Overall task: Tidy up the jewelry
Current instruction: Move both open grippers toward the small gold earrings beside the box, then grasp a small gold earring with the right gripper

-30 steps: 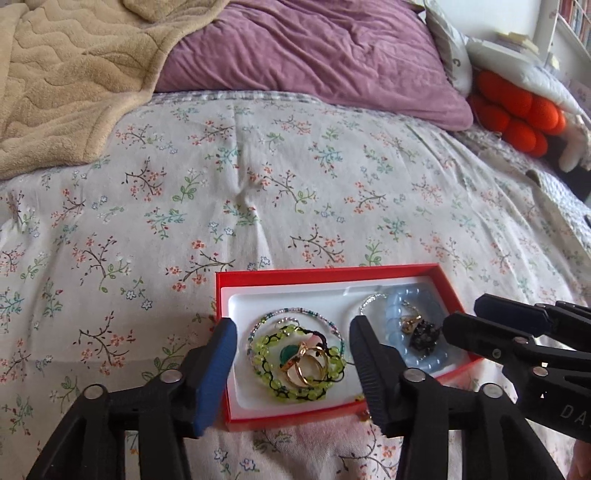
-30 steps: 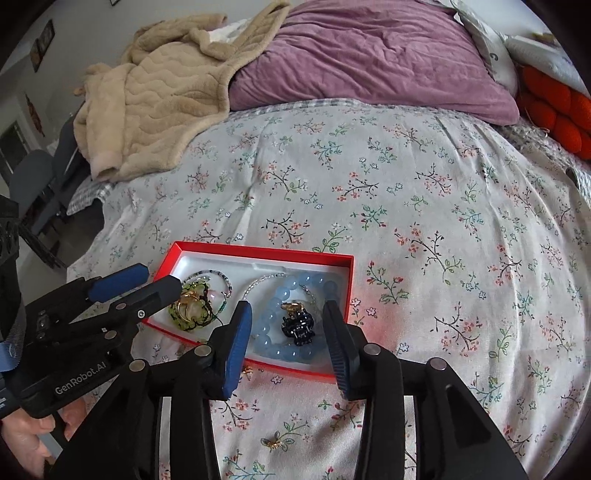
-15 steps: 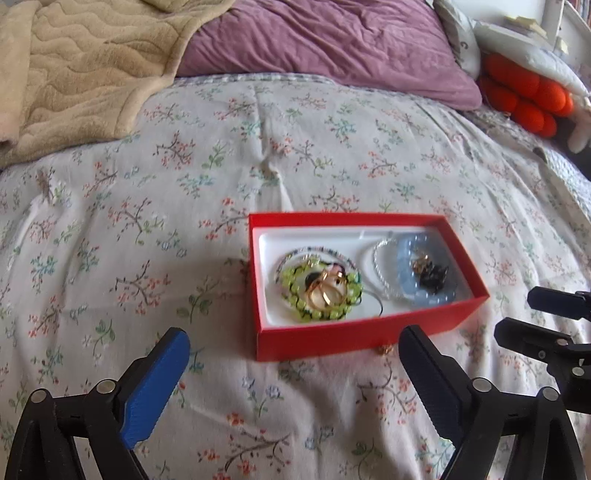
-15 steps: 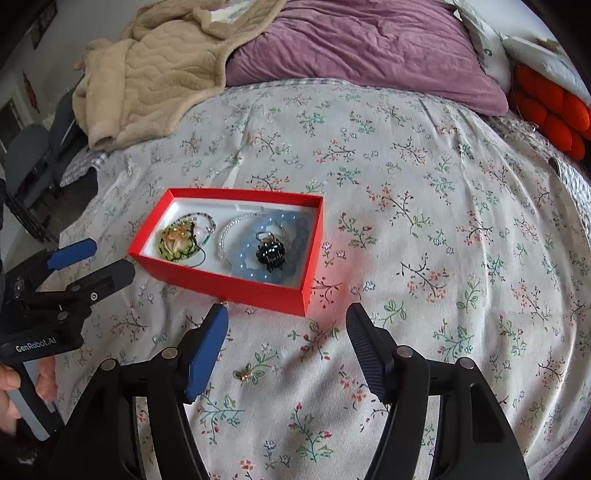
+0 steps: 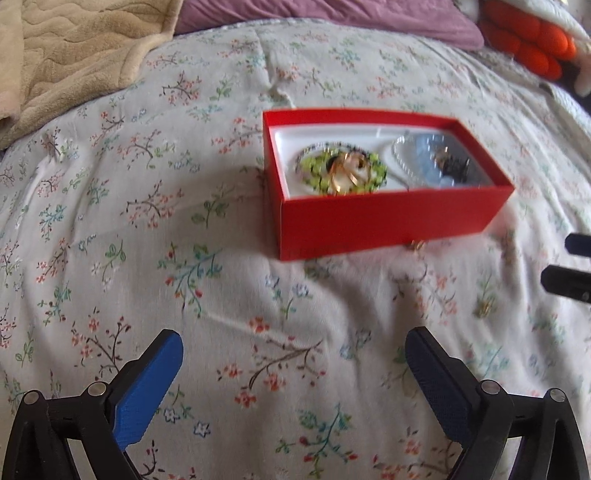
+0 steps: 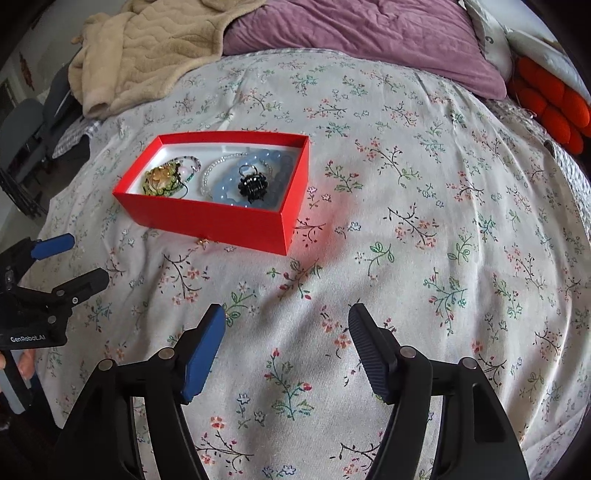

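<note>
A bed fills both views, spread with a pale floral quilt (image 6: pixel 424 229) that creases softly under everything. At its head lie a mauve duvet (image 6: pixel 362 33) and a tan fleece blanket (image 6: pixel 147 48), with an orange segmented cushion (image 6: pixel 550 107) at the right edge; a grey chair (image 6: pixel 26 122) stands off the left side. On the quilt sits the red box (image 6: pixel 207 218) with a white liner, open-topped, holding the jewelry: a green beaded bracelet with gold rings (image 5: pixel 341 171) at its left end, a pale blue bead bracelet (image 6: pixel 225 188) and a black beaded ring (image 6: pixel 253 186) at its right. A small gold piece (image 6: pixel 202 242) lies on the quilt just beside the box's near wall. The left gripper (image 5: pixel 291 363), lettered "GenRobot.AI" on its body, and the right gripper (image 6: pixel 286 330) both hang over bare quilt short of the box, each with jaws just spread apart and nothing between them.
</note>
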A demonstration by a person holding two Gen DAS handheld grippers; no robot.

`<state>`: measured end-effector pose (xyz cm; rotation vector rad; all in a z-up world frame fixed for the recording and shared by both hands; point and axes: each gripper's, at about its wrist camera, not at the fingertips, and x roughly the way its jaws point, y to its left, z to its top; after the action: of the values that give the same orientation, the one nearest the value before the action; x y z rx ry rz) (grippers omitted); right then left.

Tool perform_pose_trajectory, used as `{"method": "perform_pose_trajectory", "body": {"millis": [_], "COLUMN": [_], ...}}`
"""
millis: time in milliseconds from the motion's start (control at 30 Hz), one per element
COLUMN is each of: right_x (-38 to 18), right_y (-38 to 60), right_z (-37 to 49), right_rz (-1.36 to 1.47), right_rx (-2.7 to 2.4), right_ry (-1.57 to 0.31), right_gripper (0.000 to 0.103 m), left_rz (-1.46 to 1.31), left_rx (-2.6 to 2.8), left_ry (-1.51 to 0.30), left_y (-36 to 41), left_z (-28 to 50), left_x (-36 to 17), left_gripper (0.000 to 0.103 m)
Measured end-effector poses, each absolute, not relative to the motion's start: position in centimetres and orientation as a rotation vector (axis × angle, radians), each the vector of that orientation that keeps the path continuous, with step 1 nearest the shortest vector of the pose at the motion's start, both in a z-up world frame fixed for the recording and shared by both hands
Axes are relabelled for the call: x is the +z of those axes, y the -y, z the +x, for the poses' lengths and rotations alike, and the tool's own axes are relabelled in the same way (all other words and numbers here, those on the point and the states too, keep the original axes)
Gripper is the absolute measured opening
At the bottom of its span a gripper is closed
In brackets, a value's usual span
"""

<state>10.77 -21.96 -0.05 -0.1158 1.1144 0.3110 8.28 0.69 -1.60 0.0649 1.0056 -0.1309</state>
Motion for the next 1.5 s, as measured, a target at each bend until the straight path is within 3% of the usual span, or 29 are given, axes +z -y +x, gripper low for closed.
{"method": "perform_pose_trajectory", "body": {"millis": [300, 833, 1100, 1267, 1500], "right_x": [-3.4, -4.6, -4.7, -4.7, -4.7], "right_y": [20.9, 16.9, 16.1, 15.8, 15.6], "right_z": [9.1, 9.3, 9.1, 9.1, 9.0], "right_rz": [-0.21, -0.364, -0.385, -0.385, -0.38], "right_rx": [0.369, 0.464, 0.522, 0.541, 0.571], "right_ry": [-1.17, -1.052, -1.043, -1.045, -1.053], "right_gripper": [0.072, 0.071, 0.042, 0.034, 0.013], "left_rz": [0.087, 0.094, 0.087, 0.07, 0.066], "left_rx": [-0.113, -0.148, -0.146, -0.142, -0.148], "left_ry": [-1.066, -1.077, -1.087, -1.093, -1.092], "left_y": [-2.2, -2.4, -2.9, -3.0, -2.7], "left_z": [7.7, 7.7, 7.7, 7.8, 7.9], "left_x": [-3.4, -3.5, -3.7, -3.8, -3.7], "left_gripper": [0.099, 0.099, 0.099, 0.099, 0.099]}}
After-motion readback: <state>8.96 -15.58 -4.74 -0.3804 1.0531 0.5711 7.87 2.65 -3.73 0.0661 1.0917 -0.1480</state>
